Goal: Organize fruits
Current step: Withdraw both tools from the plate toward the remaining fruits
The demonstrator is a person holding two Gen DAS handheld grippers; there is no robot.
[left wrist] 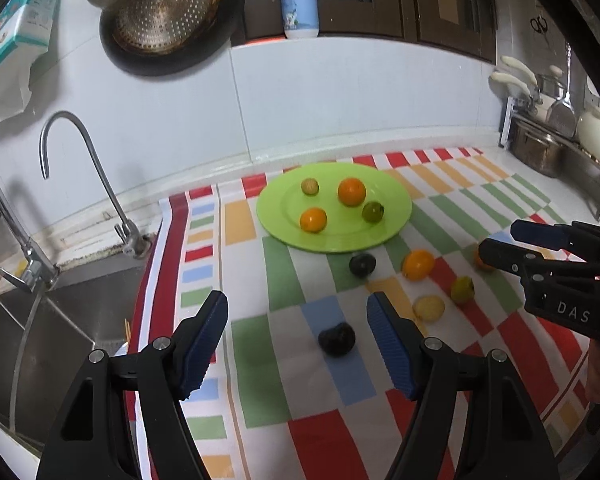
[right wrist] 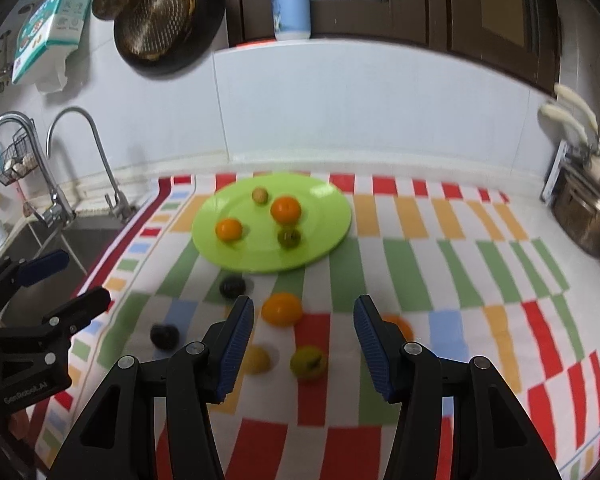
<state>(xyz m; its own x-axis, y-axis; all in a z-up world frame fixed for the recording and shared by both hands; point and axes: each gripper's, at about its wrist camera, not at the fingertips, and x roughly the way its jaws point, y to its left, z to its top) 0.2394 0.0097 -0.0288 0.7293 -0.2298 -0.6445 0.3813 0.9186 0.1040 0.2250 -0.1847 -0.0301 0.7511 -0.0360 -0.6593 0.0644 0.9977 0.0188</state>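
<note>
My left hand-held gripper [left wrist: 296, 324] hangs over the counter with its jaws apart and nothing between them; a dark fruit [left wrist: 337, 339] lies on the striped cloth [left wrist: 260, 380] just ahead of it. My right hand-held gripper [right wrist: 304, 332] is also apart and empty, above a yellow-green fruit [right wrist: 308, 362], with a pale yellow one [right wrist: 258, 359] beside it. A little farther lie an orange [right wrist: 282, 309] and a second dark fruit [right wrist: 232, 286]. Beyond them, the green plate [right wrist: 324, 200] already carries four fruits (two oranges, two greenish ones). I judge I am between picks; next, I should lower one gripper around the nearest fruit, close gently, and carry it to the plate.
</note>
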